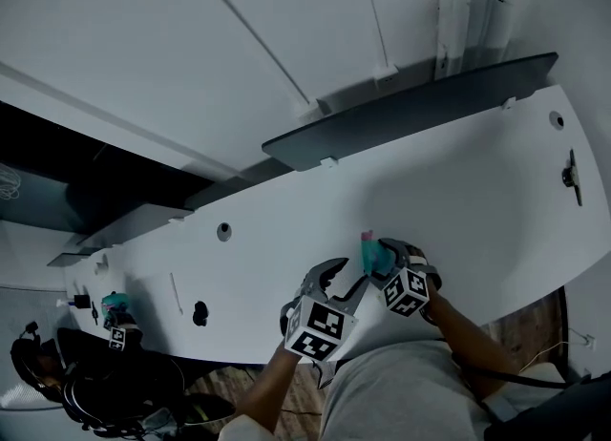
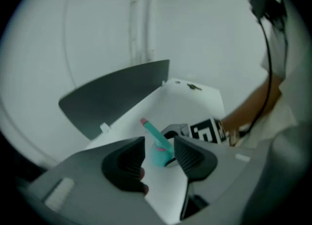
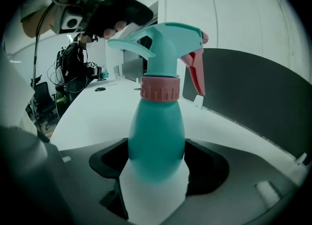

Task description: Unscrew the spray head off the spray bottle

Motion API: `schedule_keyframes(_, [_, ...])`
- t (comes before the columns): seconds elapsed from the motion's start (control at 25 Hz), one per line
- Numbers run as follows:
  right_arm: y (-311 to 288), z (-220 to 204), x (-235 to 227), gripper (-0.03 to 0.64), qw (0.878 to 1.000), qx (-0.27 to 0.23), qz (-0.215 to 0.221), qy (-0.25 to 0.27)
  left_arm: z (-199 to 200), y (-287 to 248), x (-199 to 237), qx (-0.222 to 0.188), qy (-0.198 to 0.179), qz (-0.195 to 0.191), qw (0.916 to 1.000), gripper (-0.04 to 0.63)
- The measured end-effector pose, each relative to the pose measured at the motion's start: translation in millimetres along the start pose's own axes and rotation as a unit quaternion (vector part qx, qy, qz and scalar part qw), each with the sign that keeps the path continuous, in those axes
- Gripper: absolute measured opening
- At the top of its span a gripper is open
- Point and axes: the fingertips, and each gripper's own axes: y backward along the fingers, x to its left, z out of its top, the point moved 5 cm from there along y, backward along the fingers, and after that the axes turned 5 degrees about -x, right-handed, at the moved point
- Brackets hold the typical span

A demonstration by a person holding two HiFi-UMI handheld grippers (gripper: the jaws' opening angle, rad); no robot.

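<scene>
While the white counter [image 1: 477, 172] fills most of the head view, a dark divider panel [image 1: 410, 110] runs along its far edge toward 1 o'clock. At about 5 o'clock of that view the two grippers meet over the counter's near edge.

The right gripper [image 3: 157, 163] has its fingers [image 3: 209, 165] closed on the teal spray bottle [image 3: 156, 136], one against each side of the lower body, and holds it upright. The left gripper [image 2: 158, 145] sits at 8 o'clock of the bottle in the head view; its fingers [image 2: 192, 156] stand well apart with nothing gripped, and the bottle's top shows in the gap just beyond them.

Atop the bottle sits the teal spray head [image 3: 165, 44], joined to the neck by a ribbed pink collar [image 3: 160, 87]. From the right gripper view, the pink trigger [image 3: 196, 75] hangs at 3 o'clock of the collar, and the left gripper's dark finger looms at 11 o'clock of the head.
</scene>
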Motion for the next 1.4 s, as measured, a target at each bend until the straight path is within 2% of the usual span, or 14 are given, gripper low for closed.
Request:
schedule_keyframes(0.04, [0.1,0.3,-0.2,0.362,1.000,0.000,0.001,0.001,4.6,3.9,-1.7,0.009,-0.100,0.014,0.9949,0.185])
schedule_keyframes(0.08, [0.2,0.8,-0.6,0.362,1.000,0.000,0.001,0.001,8.3,5.3,-3.3,0.023,-0.204,0.027,0.9784,0.184])
schedule_keyframes(0.16, [0.1,1.7,-1.3,0.362,1.000,0.002,0.001,0.002,12.0,1.3,-5.7,0.057,-0.381,0.032,0.9224,0.181])
schedule_keyframes(0.24, [-0.7,2.7,-0.5,0.362,1.000,0.004,0.000,0.001,11.1,-6.9,-10.1,0.082,-0.499,0.008,0.8628,0.181])
schedule_keyframes(0.44, [-1.1,2.2,-0.9,0.362,1.000,0.005,0.001,0.000,2.9,-28.7,-16.7,0.107,-0.693,-0.014,0.7127,0.178])
schedule_keyframes(0.48, [-1.3,2.2,-1.3,0.362,1.000,0.005,0.001,0.001,0.4,-33.2,-17.4,0.110,-0.713,-0.015,0.6925,0.178])
schedule_keyframes(0.56, [-2.0,2.5,-1.6,0.362,1.000,0.005,0.002,0.002,-2.9,-40.8,-19.1,0.109,-0.731,-0.018,0.6728,0.178])
schedule_keyframes(0.68, [-2.3,4.0,-2.0,0.362,1.000,0.003,0.002,-0.001,-4.5,-46.2,-20.3,0.103,-0.731,-0.027,0.6737,0.135])
schedule_keyframes(0.76, [-2.0,4.9,-2.8,0.362,1.000,0.003,0.001,-0.005,-2.0,-46.6,-19.5,0.104,-0.717,-0.028,0.6889,0.127])
schedule_keyframes(0.88, [-1.1,3.8,-3.5,0.362,1.000,0.003,-0.001,-0.007,2.9,-47.3,-18.6,0.126,-0.667,-0.038,0.7329,0.103])
schedule_keyframes(1.04, [-1.5,4.0,-3.4,0.362,1.000,0.002,-0.001,-0.006,9.9,-45.5,-13.2,0.190,-0.551,-0.074,0.8093,0.067])
schedule_keyframes(1.2, [-3.1,5.1,-2.3,0.362,1.000,0.003,0.000,0.002,10.6,-45.8,-5.4,0.241,-0.453,-0.086,0.8539,0.061])
schedule_keyframes(1.32, [-4.6,2.5,-0.8,0.362,1.000,0.004,0.000,0.004,12.8,-44.3,1.2,0.270,-0.312,-0.105,0.9048,0.058])
schedule_keyframes(1.4, [-3.5,3.5,-0.5,0.362,1.000,0.002,0.000,0.006,13.6,-44.3,5.7,0.279,-0.225,-0.141,0.9231,0.055])
